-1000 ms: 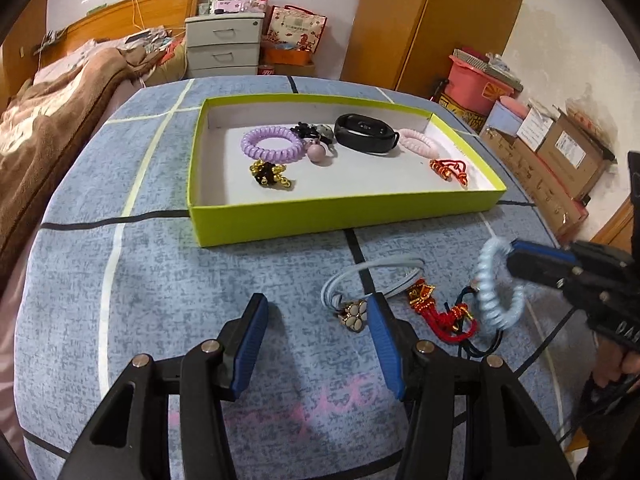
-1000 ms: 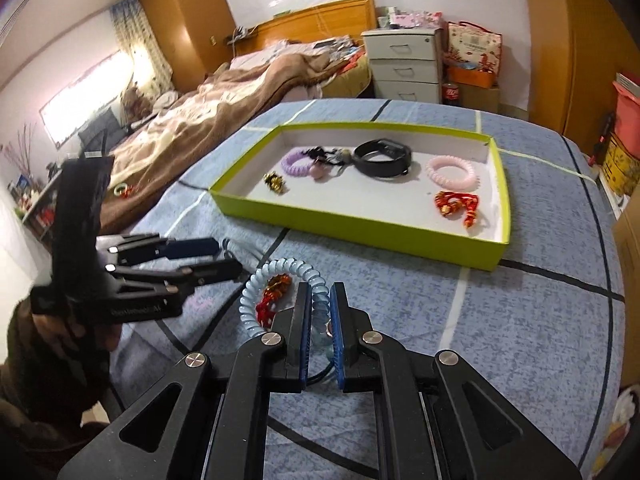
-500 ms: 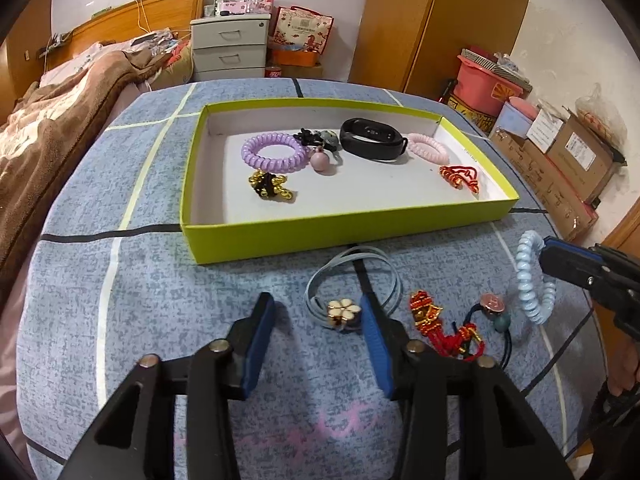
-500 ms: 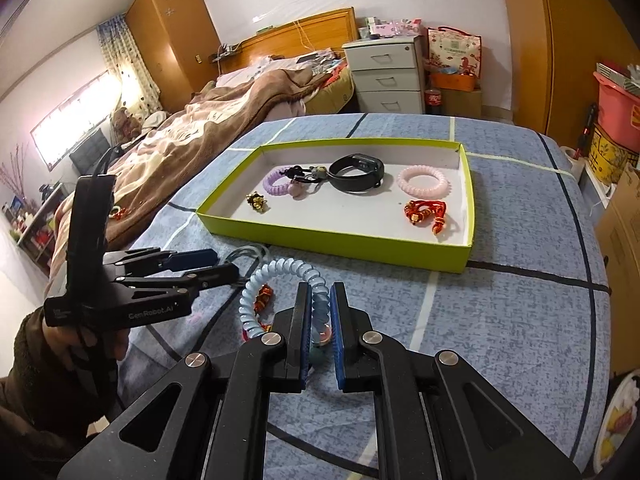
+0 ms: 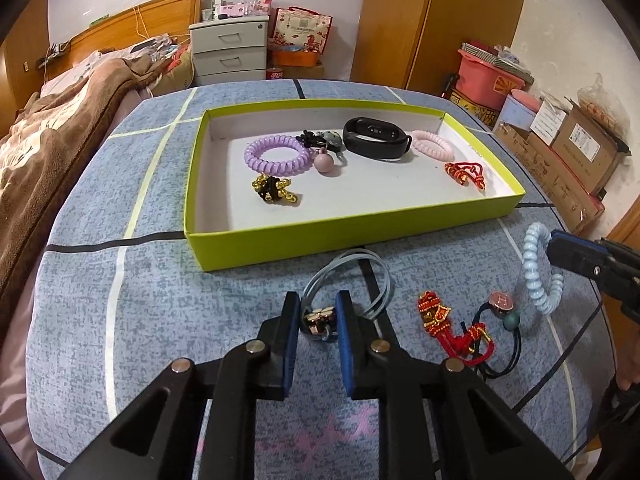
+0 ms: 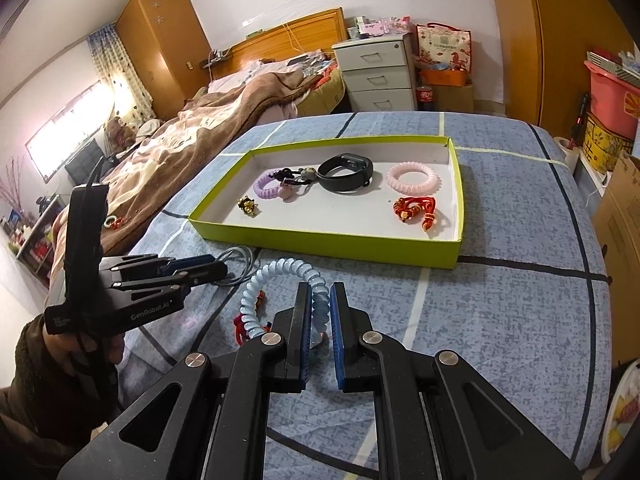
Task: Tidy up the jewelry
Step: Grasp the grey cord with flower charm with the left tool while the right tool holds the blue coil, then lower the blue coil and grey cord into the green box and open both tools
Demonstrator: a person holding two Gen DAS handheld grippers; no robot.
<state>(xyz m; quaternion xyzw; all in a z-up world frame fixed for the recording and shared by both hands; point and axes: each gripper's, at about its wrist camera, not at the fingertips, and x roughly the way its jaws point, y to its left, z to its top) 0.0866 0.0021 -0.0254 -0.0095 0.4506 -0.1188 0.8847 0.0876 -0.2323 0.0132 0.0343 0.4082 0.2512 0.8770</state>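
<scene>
A yellow-green tray [image 5: 360, 236] [image 6: 344, 242] on the blue cloth holds a purple coil tie [image 5: 278, 155], a black band [image 5: 376, 138], a pink coil tie [image 5: 434, 145], a red knot charm [image 5: 464, 172] and a black-gold charm [image 5: 274, 189]. My left gripper [image 5: 318, 312] is shut on the flower charm of a grey hair tie [image 5: 352, 276] in front of the tray. My right gripper [image 6: 319, 300] is shut on a light blue coil tie [image 6: 276, 280], held above the cloth; the coil tie also shows in the left wrist view [image 5: 538, 272].
A red knotted charm [image 5: 444, 324] and a black tie with beads [image 5: 500, 320] lie on the cloth right of my left gripper. A bed [image 6: 224, 120] stands to the left. Drawers [image 5: 228, 50], boxes [image 5: 576, 152] and a wardrobe [image 5: 440, 20] stand behind.
My left gripper moved forward and closed on the grey tie's flower charm. My right gripper lifted the blue coil tie a little higher and back.
</scene>
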